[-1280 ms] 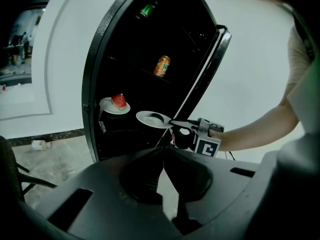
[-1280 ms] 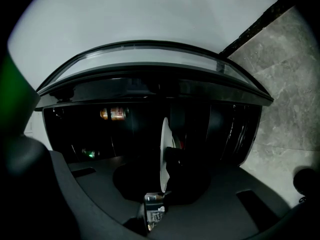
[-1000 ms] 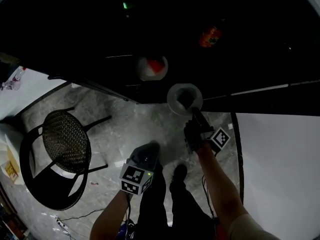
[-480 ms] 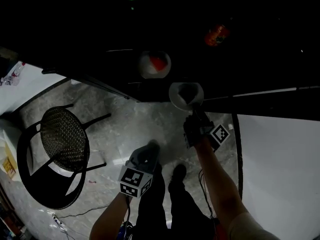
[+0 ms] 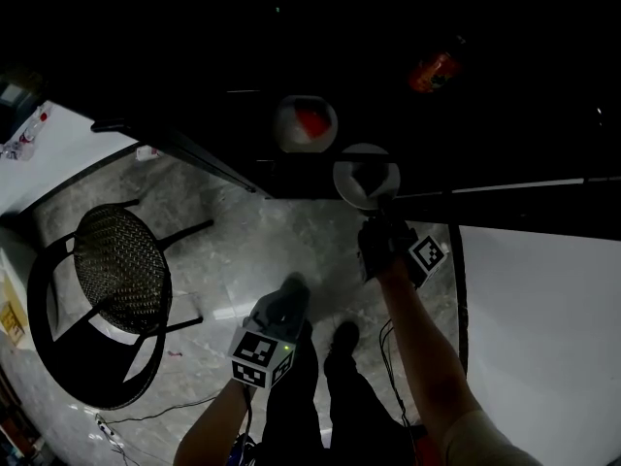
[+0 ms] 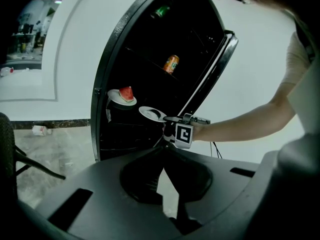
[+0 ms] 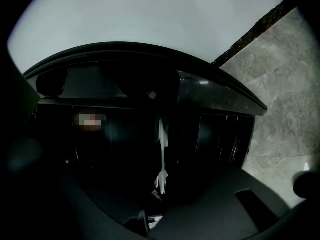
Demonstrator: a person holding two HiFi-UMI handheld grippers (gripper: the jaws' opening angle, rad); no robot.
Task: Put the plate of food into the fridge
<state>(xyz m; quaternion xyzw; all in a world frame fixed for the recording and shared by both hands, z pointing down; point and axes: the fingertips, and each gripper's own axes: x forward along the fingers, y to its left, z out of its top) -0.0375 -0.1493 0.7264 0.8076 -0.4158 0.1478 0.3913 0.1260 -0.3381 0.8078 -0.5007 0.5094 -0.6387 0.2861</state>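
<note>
The fridge (image 6: 150, 49) stands open, dark inside. My right gripper (image 5: 380, 208) is shut on the near rim of a white plate (image 5: 366, 177) with something dark on it, held level at the fridge's front edge. In the left gripper view that plate (image 6: 151, 114) hangs just right of and below a second plate with red food (image 6: 123, 95), which rests on a shelf. In the right gripper view the held plate (image 7: 162, 149) shows only as a thin white edge between the jaws. My left gripper (image 5: 291, 287) hangs low and back, shut on nothing.
An orange can (image 6: 171, 63) and a green bottle (image 6: 161, 11) sit on higher shelves. The open door's black edge (image 6: 216, 66) runs along the right. A black wicker chair (image 5: 121, 275) stands left on the marble floor. A small bottle (image 6: 39, 130) lies by the wall.
The right gripper has carried the plate a little farther up towards the fridge opening. The left gripper has stayed low and shut.
</note>
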